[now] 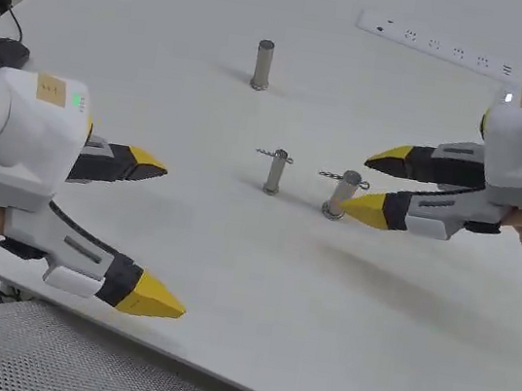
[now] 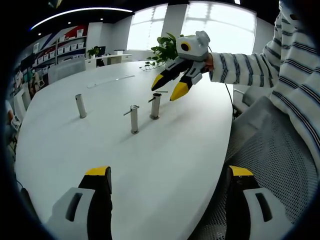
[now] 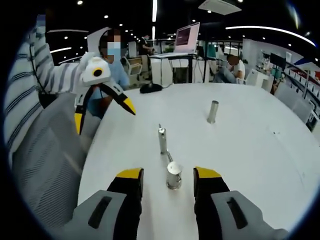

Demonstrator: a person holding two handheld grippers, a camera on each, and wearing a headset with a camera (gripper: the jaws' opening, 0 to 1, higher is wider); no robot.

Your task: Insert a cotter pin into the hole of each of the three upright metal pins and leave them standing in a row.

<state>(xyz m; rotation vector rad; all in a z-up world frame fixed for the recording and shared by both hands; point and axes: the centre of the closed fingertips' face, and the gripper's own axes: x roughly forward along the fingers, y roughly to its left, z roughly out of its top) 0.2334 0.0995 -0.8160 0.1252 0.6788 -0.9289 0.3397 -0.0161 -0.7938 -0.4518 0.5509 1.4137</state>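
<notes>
- Head view: right gripper (image 1: pixel 358 182) has its jaws spread and grips nothing. They sit either side of the nearest metal pin (image 1: pixel 339 196), and the lower tip is just beside the pin's base.
- Right gripper view confirms it: that pin stands between the jaws with a gap on both sides.
- Left gripper (image 1: pixel 173 241) is also spread wide and empty. It hangs over the near table edge, well apart from all three pins.
- Nearest pin: cotter pin (image 1: pixel 344 178) runs through the cross hole near its top, ends sticking out both sides. Pin is upright.
- Middle metal pin (image 1: pixel 274 172): second cotter pin (image 1: pixel 275 155) is through it the same way. Upright, near the first pin.
- Far metal pin (image 1: pixel 263 65): upright, well apart from the other two. Nothing protrudes from it, so it reads as unpinned.
- Progress, my read: two of three done, one insertion left. I can't tell where the third cotter pin is.
- Row: the three stand in a loose line on the white table (image 1: pixel 229 279), not straight. The far one likely needs bringing in.
- Containers: the only holders in play are the pins' holes. Two are filled, and the far one looks empty.
- Power strip (image 1: pixel 440 47) lies at the far edge, clear of the work.
</notes>
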